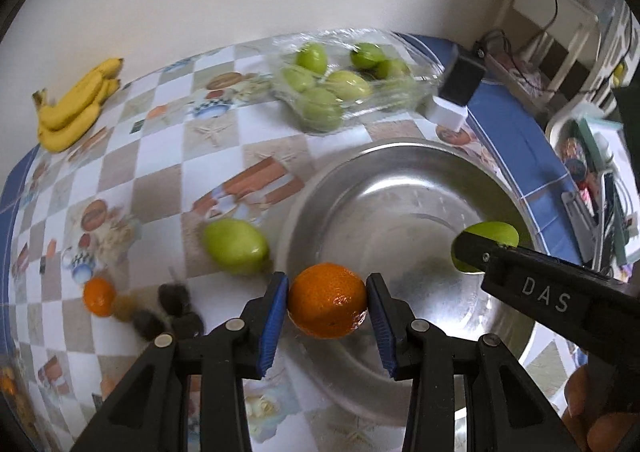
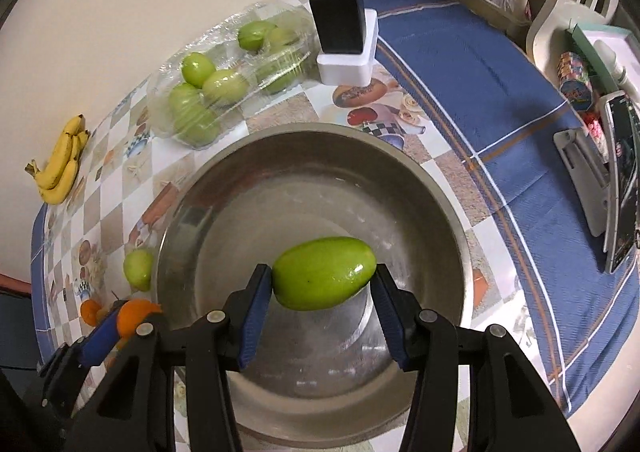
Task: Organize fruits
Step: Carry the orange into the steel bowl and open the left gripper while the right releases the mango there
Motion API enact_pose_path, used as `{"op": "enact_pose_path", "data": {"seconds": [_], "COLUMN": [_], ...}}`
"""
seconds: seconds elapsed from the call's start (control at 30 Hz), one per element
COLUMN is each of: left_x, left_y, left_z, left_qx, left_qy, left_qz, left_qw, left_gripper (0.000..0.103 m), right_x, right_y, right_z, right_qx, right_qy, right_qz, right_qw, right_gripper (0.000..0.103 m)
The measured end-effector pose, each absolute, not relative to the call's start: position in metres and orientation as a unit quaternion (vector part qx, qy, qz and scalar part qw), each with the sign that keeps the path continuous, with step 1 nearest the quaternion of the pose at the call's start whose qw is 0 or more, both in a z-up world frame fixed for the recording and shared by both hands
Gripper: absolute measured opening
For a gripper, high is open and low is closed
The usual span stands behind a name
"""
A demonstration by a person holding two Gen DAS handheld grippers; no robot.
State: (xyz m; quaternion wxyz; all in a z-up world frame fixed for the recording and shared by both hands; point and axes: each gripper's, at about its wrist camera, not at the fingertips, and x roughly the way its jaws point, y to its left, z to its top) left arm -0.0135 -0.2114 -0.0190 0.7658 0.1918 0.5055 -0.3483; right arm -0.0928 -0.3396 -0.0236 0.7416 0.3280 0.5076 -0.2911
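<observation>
Over the steel bowl (image 2: 420,180) on the counter (image 1: 160,180), the left gripper (image 1: 327,302) has its fingers clamped on a mandarin orange (image 1: 326,300), while the right gripper (image 2: 322,286) pinches a green fruit (image 2: 324,278). Bananas (image 1: 76,104) lie far left.

I read left wrist view as steep downward look from close above metal bowl's (image 1: 400,188) near-left rim, own fingers low in frame, checked tablecloth (image 1: 160,180) spreading left toward wall. Right wrist view sits close over same bowl (image 2: 312,180), more centred, also tilted steeply down, blue cloth border at right. Both share bowl, bananas (image 1: 74,104) (image 2: 60,168) by wall, plastic fruit pack (image 1: 340,84) (image 2: 224,92), black-and-white block (image 1: 456,88) (image 2: 346,44). Each view catches other gripper at its edge.
</observation>
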Motion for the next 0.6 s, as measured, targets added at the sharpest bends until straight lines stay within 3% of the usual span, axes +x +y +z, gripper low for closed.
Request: {"op": "enact_pose_path", "data": {"seconds": [0.6], "left_x": [-0.017], "left_y": [-0.242], "left_z": [-0.056], "left_qx": [0.223], "left_qy": [0.515], "left_qz": [-0.351], "left_qw": [0.749], "left_gripper": [0.043], "right_x": [-0.087], "right_y": [-0.352], "right_z": [-0.042], "right_qx": [0.333], "right_qy": [0.517], "right_qz": [-0.296], "right_qw": [0.731], "right_gripper": [0.053]}}
